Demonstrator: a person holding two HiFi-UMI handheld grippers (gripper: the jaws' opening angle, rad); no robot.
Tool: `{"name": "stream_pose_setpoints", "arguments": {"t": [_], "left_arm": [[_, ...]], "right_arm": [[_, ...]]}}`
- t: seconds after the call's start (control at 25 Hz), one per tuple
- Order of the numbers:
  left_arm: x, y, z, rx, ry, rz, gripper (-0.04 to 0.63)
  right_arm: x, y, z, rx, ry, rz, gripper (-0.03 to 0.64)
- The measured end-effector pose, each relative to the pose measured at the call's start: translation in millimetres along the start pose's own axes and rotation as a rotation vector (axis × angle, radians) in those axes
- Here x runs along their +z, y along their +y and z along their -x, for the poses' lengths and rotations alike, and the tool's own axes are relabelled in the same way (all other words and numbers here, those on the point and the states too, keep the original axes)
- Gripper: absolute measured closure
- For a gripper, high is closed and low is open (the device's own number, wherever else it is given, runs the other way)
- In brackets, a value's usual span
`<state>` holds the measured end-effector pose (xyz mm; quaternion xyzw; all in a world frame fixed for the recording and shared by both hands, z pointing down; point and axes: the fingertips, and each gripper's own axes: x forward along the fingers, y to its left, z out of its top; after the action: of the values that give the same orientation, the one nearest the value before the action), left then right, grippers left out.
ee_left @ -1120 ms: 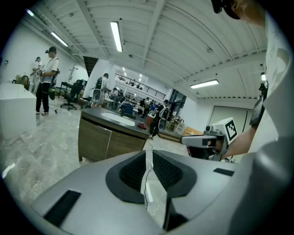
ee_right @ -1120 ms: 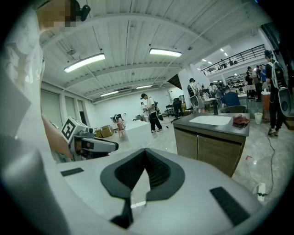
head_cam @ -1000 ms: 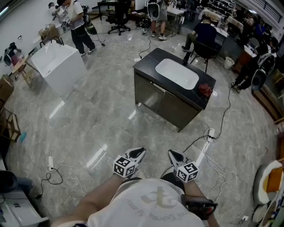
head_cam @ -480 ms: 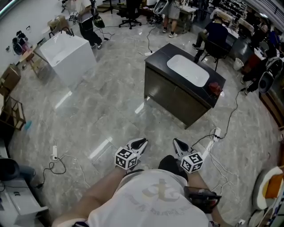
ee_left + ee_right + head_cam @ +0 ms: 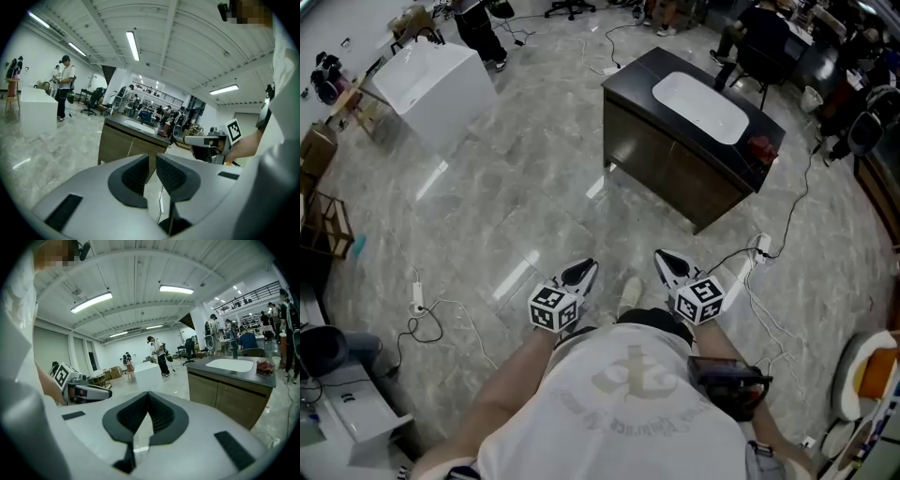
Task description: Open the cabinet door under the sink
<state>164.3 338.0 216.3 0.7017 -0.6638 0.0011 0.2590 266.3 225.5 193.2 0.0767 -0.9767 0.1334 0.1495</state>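
The dark sink cabinet [image 5: 662, 173] stands on the floor ahead, with a white basin [image 5: 700, 106] in its black top. Its two brown doors [image 5: 123, 146] are closed; the right gripper view shows them too, on the cabinet front [image 5: 224, 397]. Both grippers are held in front of the person's body, well short of the cabinet. My left gripper [image 5: 581, 273] has a narrow gap between its pads [image 5: 140, 171] and nothing in it. My right gripper [image 5: 666, 262] has its pads [image 5: 157, 416] meeting at the tips, empty.
A red object [image 5: 761, 147] lies on the counter's right end. A white block unit [image 5: 431, 80] stands at far left. Power strips and cables [image 5: 417, 300] lie on the floor at left and by the cabinet's right corner [image 5: 759, 247]. Several people are behind the cabinet.
The person has walked forward: the cabinet looks larger and nearer. Both grippers have moved ahead and sit higher in the head view. Neither gripper's jaws changed.
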Motion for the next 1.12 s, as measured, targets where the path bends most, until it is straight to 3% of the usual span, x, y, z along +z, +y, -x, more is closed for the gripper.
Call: {"name": "stream_pose_setpoints", "arguments": {"t": [0.32, 0.76, 1.0, 1.12], "left_arm": [[26, 35, -28, 0.03, 0.009, 0.028, 0.539], [54, 46, -156, 0.042, 0.074, -0.012, 0.539], [67, 48, -144, 0.072, 0.11, -0.086, 0.54], [82, 56, -137, 0.097, 0.09, -0.073, 0.539]], "right_arm": [[39, -23, -40, 0.034, -0.016, 0.008, 0.603], [65, -150, -83, 0.065, -0.026, -0.035, 0.603], [85, -143, -91, 0.086, -0.053, -0.042, 0.603], [91, -135, -99, 0.096, -0.018, 0.034, 0.603]]}}
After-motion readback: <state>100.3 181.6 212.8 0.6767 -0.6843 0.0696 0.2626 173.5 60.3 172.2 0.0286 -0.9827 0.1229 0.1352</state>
